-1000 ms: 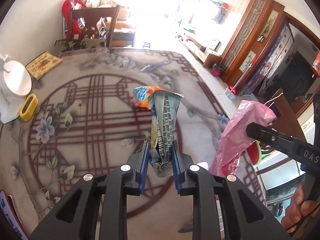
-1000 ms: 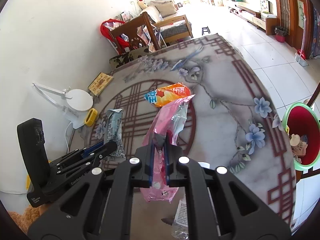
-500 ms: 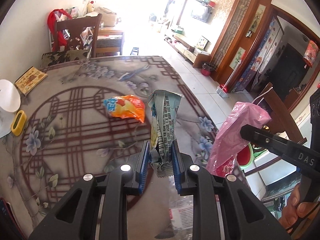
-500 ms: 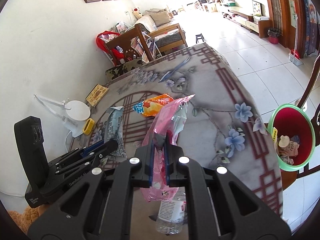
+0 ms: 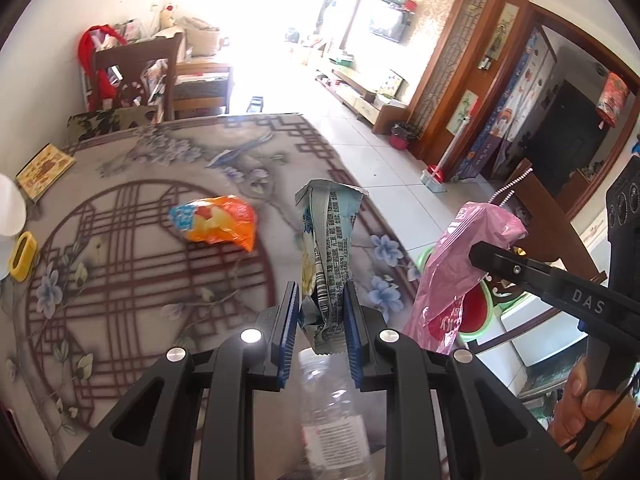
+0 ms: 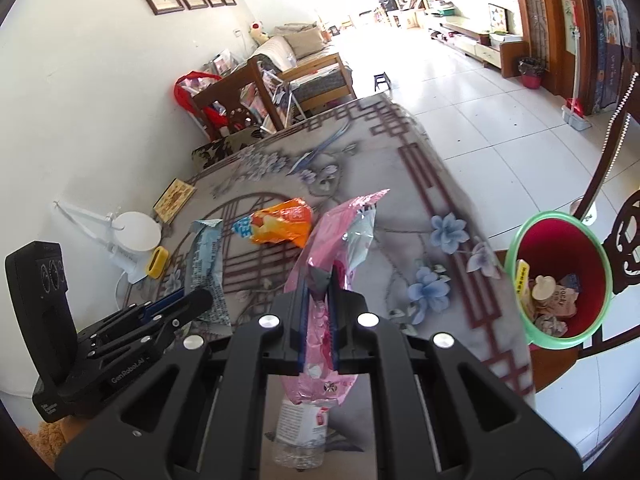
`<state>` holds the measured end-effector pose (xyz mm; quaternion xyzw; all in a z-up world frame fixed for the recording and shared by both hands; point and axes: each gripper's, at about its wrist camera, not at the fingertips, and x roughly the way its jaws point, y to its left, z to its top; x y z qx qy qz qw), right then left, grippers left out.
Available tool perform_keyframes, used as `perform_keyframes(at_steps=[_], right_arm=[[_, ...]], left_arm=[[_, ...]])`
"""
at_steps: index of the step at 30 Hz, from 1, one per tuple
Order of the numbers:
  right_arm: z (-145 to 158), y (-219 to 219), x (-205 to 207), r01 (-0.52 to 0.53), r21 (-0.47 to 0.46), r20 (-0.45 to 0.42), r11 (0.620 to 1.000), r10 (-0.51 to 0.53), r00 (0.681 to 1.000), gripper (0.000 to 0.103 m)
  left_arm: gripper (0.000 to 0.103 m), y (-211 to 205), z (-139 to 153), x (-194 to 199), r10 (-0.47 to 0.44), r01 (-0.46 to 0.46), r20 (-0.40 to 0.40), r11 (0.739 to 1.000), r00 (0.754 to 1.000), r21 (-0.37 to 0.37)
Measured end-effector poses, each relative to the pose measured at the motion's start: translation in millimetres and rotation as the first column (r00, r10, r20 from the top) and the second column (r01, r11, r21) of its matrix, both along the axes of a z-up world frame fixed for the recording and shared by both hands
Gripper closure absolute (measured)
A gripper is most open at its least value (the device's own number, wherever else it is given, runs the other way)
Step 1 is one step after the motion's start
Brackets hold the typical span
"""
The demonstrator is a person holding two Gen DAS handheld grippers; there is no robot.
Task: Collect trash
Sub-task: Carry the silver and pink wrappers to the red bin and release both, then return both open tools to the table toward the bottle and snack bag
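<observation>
My left gripper is shut on a pale blue wrapper, held upright above the table; it also shows in the right wrist view. My right gripper is shut on a pink wrapper, also seen in the left wrist view. An orange snack bag lies on the patterned tablecloth ahead. A clear plastic bottle lies on the table below both grippers. A red bin with a green rim stands off the table's right edge and holds some trash.
A white lamp base, a yellow object and a yellow box sit at the table's left side. A wooden chair stands at the far end. Another dark chair is beside the bin.
Both grippers have risen and pulled back toward the table's near right edge with their wrappers. The bottle and the bin have come into view below and to the right.
</observation>
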<state>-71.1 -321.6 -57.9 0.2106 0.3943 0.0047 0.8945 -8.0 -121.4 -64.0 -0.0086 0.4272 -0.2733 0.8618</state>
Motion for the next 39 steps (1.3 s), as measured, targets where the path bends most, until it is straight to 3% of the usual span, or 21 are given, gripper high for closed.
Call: perform_keyframes(at_steps=[8,17,25,30,31,33,35,36,37,39], right_arm=[[-2,-76,-18,0.13,-0.031,-0.001,0.991,-0.13,0.991,0.094],[-29,-179,-35,0.269,-0.066,-0.049,0.961,-0.273,0.961,0.094],[-57,-248,-36,0.321,-0.088,-0.089,0.943,-0.329,0.94,0.093],[-69,-274,-32,0.347,-0.118,-0.092,0.931,-0.358,0.929,0.093],[-71,-279,-32,0.353,-0.123,-0.097,0.927,-0.366,0.926,0.091],[-76,-288,-34,0.368,-0.116,-0.113,0.922,-0.381,0.918,0.075],[-77,-295,-41,0.399,-0.117,-0.112,0.909,-0.412,0.904,0.035],[-75,-298,-48,0.425,-0.124,-0.102,0.897,-0.438,0.893,0.029],[-73,-299,-53,0.444,-0.128,-0.091,0.887,-0.456,0.885,0.027],[-69,-301,-65,0.467,-0.132,-0.084,0.874,-0.48,0.873,0.027]], left_arm=[[0.083,-71,-1,0,-0.101,0.101,-0.004,0.995,0.995,0.005],[0.083,-159,-11,-2,-0.19,0.19,-0.022,0.981,0.982,0.039],[0.083,-223,-19,4,-0.25,0.252,-0.043,0.966,0.967,0.053],[0.083,-272,-22,4,-0.325,0.326,-0.042,0.944,0.945,0.042],[0.083,-284,-24,2,-0.346,0.347,-0.046,0.937,0.937,0.043],[0.083,-307,-31,0,-0.394,0.397,-0.062,0.917,0.917,0.041],[0.08,-326,-40,-5,-0.437,0.442,-0.081,0.895,0.896,0.054],[0.067,-332,-44,-6,-0.443,0.449,-0.087,0.891,0.892,0.067],[0.048,-338,-48,-7,-0.444,0.451,-0.092,0.889,0.891,0.082],[0.044,-339,-50,-11,-0.449,0.457,-0.096,0.887,0.888,0.073]])
